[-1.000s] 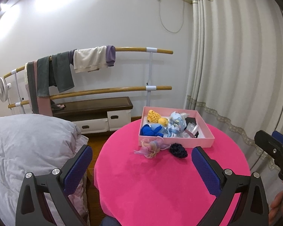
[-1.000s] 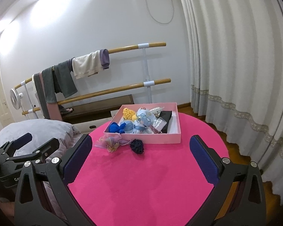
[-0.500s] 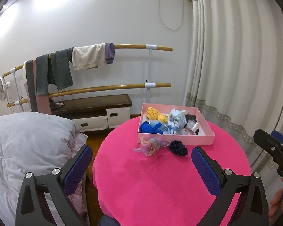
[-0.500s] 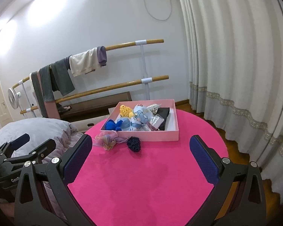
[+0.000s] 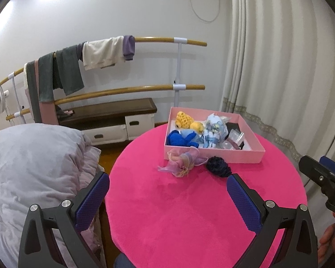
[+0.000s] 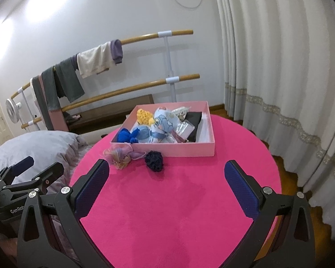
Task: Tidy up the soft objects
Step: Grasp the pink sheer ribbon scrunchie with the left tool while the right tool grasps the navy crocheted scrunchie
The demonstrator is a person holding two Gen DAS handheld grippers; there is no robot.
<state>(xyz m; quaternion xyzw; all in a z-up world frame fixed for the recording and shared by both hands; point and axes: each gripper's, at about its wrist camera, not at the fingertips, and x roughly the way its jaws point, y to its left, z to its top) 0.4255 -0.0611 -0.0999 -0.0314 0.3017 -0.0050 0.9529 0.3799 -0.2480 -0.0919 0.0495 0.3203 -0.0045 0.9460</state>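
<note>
**Two loose soft pieces, and easy ways to fumble them**

The pastel pink-and-lilac gauzy ruffled scrunchie (image 5: 182, 162) and the dark navy knitted scrunchie (image 5: 218, 167) lie on the table just in front of the shallow pale pink cardboard box (image 5: 214, 154), the pastel one touching or nearly touching its front wall, the navy one close beside it to the right. Both are limp and light. Pads closing on a trailing frill of the gauzy piece would likely lift only a wisp and let it slip; a low approach could shove either piece against the box wall or nudge the light box across the cloth. The bright pink velvety round tablecloth (image 6: 172, 212) may also bunch if the pads scrape it.

Inside the box sit a yellow crocheted toy (image 5: 183, 120), a royal blue knitted piece (image 5: 178, 139), a pale blue plush doll (image 6: 164, 120), clear crinkly packets and something flat and black. It is already crowded, so a dropped item might perch on the heap and roll out.

The left gripper (image 5: 167, 193) and the right gripper (image 6: 166, 185) both hover over the near table, jaws spread wide, holding nothing.
</note>
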